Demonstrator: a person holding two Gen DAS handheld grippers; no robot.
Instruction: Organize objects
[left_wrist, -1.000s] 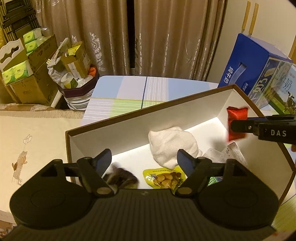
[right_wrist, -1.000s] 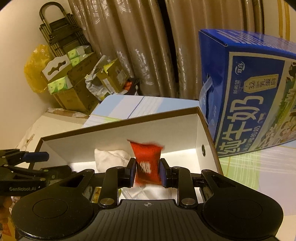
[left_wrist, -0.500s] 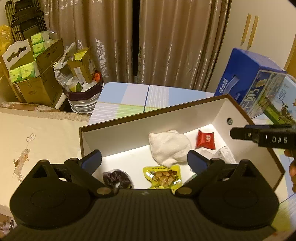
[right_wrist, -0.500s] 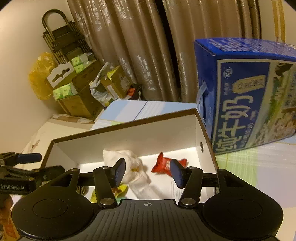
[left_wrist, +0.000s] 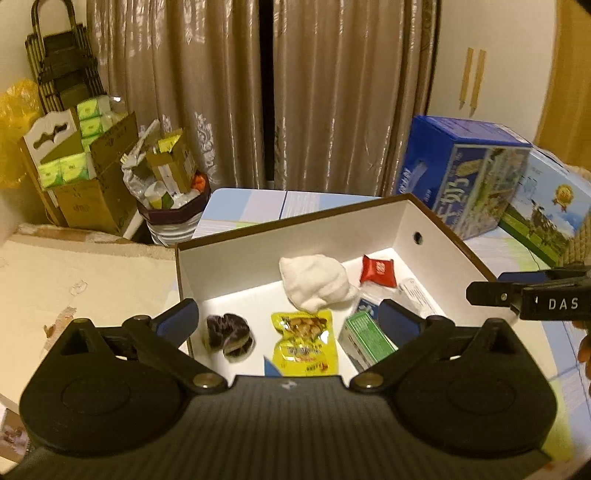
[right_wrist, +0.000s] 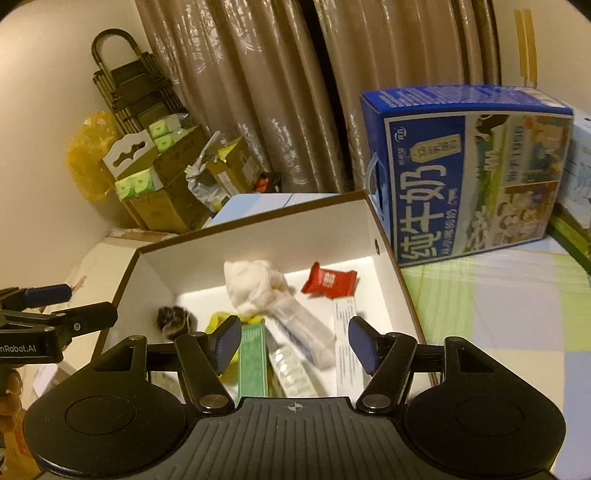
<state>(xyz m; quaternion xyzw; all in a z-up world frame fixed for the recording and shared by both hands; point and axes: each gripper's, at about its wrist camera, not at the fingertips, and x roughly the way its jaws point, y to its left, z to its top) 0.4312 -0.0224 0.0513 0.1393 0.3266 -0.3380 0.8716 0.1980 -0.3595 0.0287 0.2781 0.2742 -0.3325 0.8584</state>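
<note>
We have just dropped the small red foil snack packet (right_wrist: 328, 283) into the white-lined cardboard box (right_wrist: 258, 236); it lies beyond our right gripper (right_wrist: 293, 345), whose fingers are now spread and empty. Our left gripper (left_wrist: 288, 321) is likewise released over the box, so another loose item comes next.

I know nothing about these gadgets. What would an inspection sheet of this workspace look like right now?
Surface: table with a pastel checked cloth.
Job's things: open white box holding a white cloth, red packet, yellow snack pouch, dark scrunchie, green carton.
Clutter: blue milk carton beside the box.
Grippers: left gripper open and empty; right gripper open and empty, both above the box.
Cables: nothing seen.
Surroundings: curtains, cardboard boxes, full bin.
</note>
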